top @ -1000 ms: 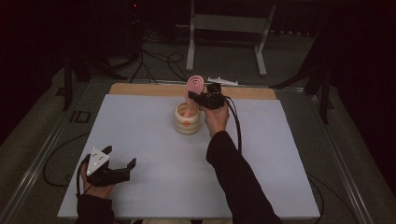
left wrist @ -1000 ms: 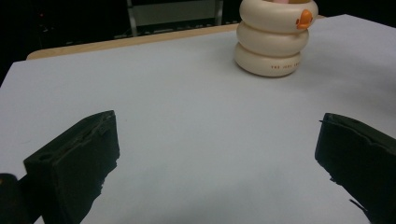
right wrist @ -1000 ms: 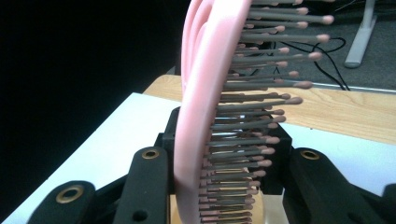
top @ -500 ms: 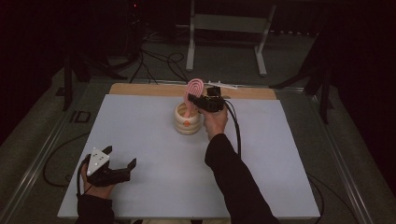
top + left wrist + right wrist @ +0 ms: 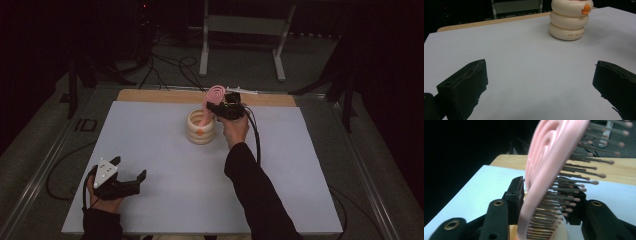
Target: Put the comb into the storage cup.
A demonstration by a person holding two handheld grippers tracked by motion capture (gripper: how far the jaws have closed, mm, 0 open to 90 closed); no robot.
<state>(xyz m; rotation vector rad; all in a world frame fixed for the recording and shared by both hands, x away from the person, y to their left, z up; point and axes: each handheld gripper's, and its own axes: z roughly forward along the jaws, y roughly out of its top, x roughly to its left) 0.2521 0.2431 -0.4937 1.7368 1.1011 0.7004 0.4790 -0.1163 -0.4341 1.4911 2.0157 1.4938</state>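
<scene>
— Toward the far middle of the table, the pink hairbrush (image 5: 215,95) stands handle-down in the cream holder (image 5: 200,131). How would it handle?

— Probably light, stiff plastic with springy bristles. The right gripper (image 5: 544,195) brackets its head, jaws just easing apart; the left gripper (image 5: 125,175) gapes empty, near left.

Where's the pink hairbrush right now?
In the high view the hairbrush stands handle-down in the cream cup at the table's far middle, between the right gripper's jaws, which have just been opening.
</scene>
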